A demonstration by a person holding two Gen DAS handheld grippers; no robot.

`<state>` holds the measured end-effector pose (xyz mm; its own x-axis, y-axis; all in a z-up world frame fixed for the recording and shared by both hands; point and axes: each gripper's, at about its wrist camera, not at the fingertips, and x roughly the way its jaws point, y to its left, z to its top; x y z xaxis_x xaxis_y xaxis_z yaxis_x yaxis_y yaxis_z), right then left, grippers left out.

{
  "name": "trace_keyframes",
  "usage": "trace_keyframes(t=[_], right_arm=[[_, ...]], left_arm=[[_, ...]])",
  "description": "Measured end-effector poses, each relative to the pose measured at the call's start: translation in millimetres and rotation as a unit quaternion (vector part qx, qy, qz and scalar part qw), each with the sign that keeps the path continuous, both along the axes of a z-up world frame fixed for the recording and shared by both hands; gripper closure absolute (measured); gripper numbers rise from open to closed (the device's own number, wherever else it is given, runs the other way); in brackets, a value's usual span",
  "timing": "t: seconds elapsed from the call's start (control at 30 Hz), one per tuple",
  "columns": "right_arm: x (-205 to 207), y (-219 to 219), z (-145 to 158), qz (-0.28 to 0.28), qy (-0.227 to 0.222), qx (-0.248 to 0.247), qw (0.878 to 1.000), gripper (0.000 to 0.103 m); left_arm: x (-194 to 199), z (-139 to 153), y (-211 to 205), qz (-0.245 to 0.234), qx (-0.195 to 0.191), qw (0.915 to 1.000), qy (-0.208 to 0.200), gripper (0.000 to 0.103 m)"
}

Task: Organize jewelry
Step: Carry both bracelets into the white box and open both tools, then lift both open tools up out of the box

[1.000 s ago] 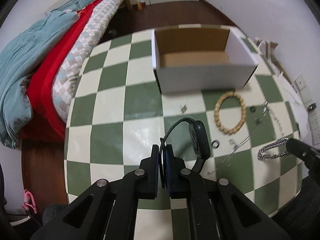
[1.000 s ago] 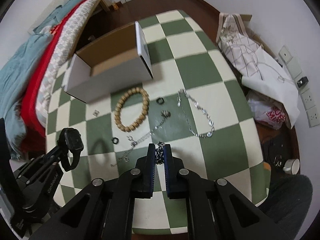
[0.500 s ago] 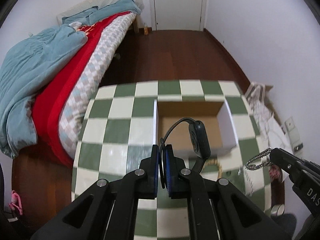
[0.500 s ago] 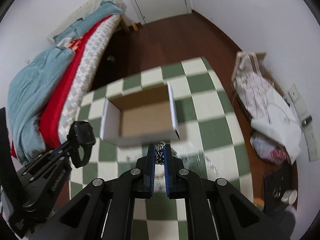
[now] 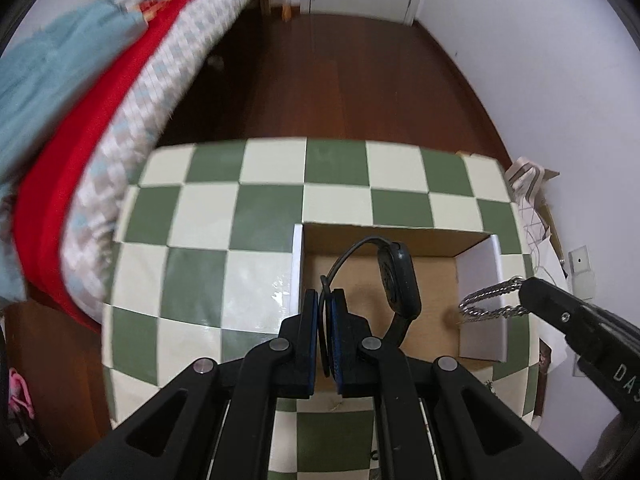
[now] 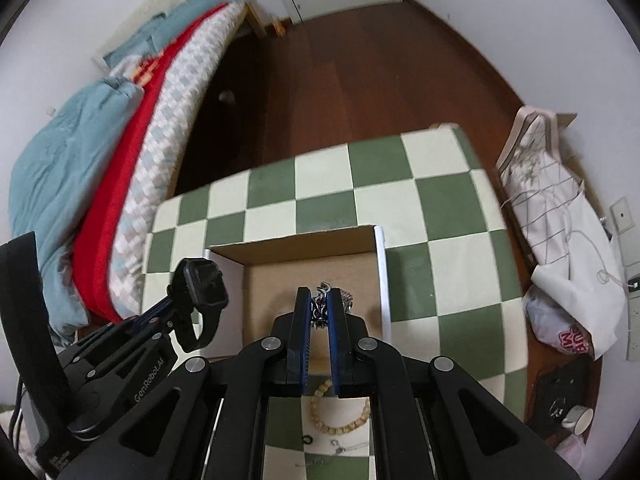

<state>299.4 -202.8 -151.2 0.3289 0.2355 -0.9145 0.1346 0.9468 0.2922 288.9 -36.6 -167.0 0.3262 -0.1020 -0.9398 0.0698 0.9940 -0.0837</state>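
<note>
My left gripper (image 5: 325, 300) is clamped on the strap of a black watch (image 5: 398, 280); the strap runs between my pads and the watch face stands just past and to the right of my fingertips, above the open cardboard box (image 5: 380, 240). My right gripper (image 6: 319, 300) is pinched on a silver chain bracelet (image 6: 322, 306), whose links bunch between the blue pads and poke out at the tips, over the box's brown floor. A beaded bracelet (image 6: 340, 420) lies on the checkered table (image 6: 460, 260), beneath my right fingers.
</note>
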Motion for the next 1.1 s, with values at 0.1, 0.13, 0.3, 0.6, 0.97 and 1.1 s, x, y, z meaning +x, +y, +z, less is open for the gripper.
trace_keyframes(t=[0.1,0.13,0.3,0.6,0.97,1.1], right_arm=[[14,2,-21,0.007,0.024,0.004,1.000,0.095],[18,3,-25,0.008,0.028,0.003,1.000,0.095],[34,6,-38,0.024,0.056,0.007,0.998,0.094],[34,8,-21,0.036,0.047,-0.038,0.998,0.047],[-8,22,-28,0.059,0.044,-0.137,0.988,0.001],[-27,27,-34,0.060,0.042,-0.148,0.986,0.001]], left_arm=[[13,-14,1,-0.004,-0.013,0.9995,0.028,0.096],[17,-15,2,0.000,-0.016,0.9993,0.034,0.091],[29,-13,5,0.014,-0.042,0.9980,0.045,0.087],[30,11,18,0.038,0.006,0.9992,-0.004,0.008],[-15,15,28,0.043,0.084,0.9934,-0.066,0.000],[-29,17,28,0.042,0.088,0.9928,-0.070,0.000]])
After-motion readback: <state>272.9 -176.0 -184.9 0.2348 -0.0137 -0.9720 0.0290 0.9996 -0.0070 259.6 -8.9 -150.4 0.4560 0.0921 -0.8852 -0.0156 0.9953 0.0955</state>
